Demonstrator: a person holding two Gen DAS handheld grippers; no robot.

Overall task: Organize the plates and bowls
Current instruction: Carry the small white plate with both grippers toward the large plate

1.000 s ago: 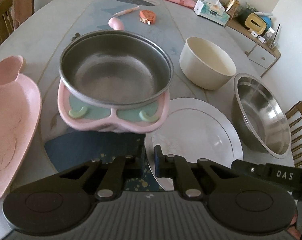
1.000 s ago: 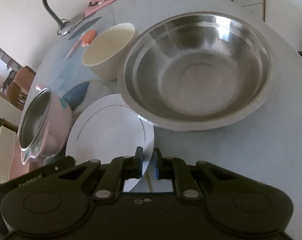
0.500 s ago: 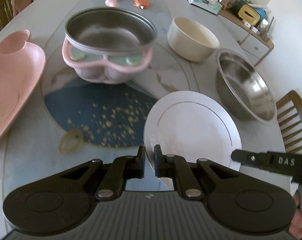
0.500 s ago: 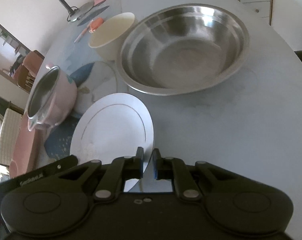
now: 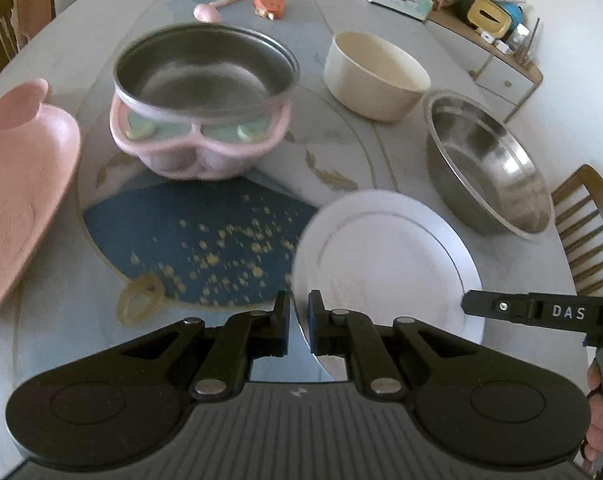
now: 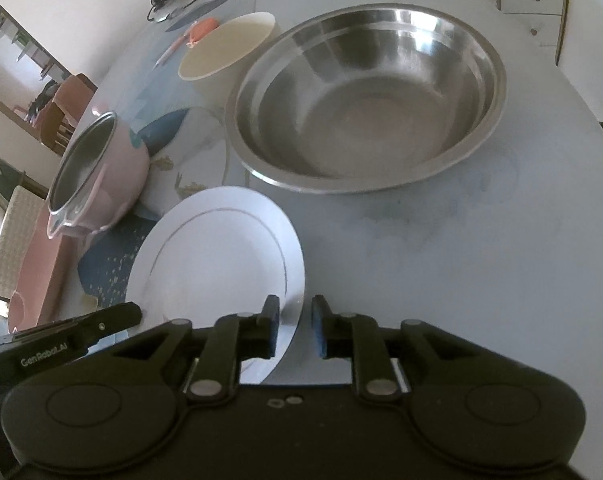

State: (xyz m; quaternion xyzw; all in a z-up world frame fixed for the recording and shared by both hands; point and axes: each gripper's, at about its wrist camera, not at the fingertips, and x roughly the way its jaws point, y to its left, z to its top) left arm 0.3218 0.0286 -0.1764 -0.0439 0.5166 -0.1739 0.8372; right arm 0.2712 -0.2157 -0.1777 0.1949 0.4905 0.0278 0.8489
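Round glossy white plate [image 5: 385, 256], steel bowl [image 6: 365, 112], matte cream bowl [image 5: 375, 76]

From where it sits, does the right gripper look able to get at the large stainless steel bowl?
Probably yes: bare table lies between the right gripper and the large stainless steel bowl; the white round plate sits left of that path.

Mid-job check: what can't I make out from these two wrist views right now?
- plate: near rim hidden behind the left gripper in the left view and the right gripper in the right view; lifted or resting, unclear.
- pink tray: cut off by the left view's edge.
- pink pot: blurred, left view.
- sideboard items: too small.
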